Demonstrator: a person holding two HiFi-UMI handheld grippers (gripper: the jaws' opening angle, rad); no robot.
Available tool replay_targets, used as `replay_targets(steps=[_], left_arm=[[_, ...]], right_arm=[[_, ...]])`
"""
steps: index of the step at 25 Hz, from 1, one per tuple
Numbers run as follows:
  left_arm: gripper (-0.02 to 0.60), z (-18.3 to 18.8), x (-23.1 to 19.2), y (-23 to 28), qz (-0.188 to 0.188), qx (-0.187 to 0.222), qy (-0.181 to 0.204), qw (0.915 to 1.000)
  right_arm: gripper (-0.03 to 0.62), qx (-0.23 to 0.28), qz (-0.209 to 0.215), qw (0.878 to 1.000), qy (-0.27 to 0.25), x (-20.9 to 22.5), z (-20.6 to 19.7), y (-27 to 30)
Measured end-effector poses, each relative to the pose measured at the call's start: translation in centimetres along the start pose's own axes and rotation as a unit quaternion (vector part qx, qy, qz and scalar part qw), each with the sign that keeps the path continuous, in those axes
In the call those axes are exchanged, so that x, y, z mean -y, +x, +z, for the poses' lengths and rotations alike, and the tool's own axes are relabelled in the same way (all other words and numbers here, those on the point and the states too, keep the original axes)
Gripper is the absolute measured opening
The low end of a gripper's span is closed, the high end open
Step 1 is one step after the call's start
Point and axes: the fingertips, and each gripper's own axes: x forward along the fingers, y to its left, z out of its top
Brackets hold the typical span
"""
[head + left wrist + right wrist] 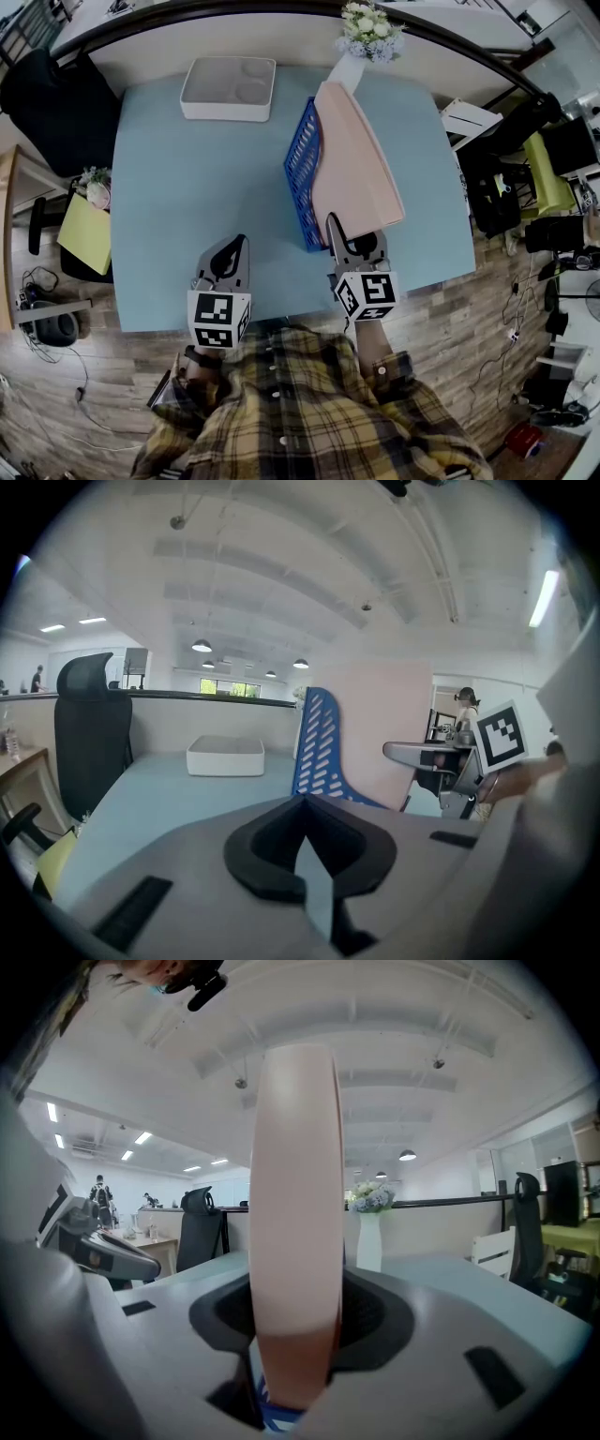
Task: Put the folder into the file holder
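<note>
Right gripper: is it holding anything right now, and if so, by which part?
Yes. The right gripper is shut on the pink folder, clamping its near end, the edge closest to the person. The left gripper holds nothing.

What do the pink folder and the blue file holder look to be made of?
The folder looks like matte pink plastic or stiff card: its face is smooth and even with no gloss, and it stays flat while standing on edge. I cannot tell which of the two it is. The file holder looks like moulded blue plastic, going by its uniform colour and the regular slots through its wall.
</note>
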Motion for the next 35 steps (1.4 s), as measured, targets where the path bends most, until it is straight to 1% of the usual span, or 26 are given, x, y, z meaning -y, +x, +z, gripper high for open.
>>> replay_targets(steps=[14, 21, 27, 35], left_arm=[[-0.009, -0.2, -0.5, 0.0, 0.005, -0.001, -0.001, 1.0], [-0.009, -0.1, -0.1, 0.4, 0.003, -0.003, 0.001, 1.0], [-0.009, 0.1, -0.1, 0.3, 0.001, -0.002, 0.003, 1.0], [-0.009, 0.3, 0.6, 0.2, 0.002, 0.002, 0.006, 1.0]], right_arm=[[0.181, -0.045, -0.001, 0.999, 0.0, -0.1, -3.2, 0.4], [0.19, -0.045, 0.005, 0.999, 0.003, 0.2, -3.5, 0.5], [0.202, -0.045, 0.007, 0.999, 0.019, 0.2, -3.5, 0.5], [0.264, -0.043, 0.014, 0.998, 0.032, 0.4, -3.5, 0.2]])
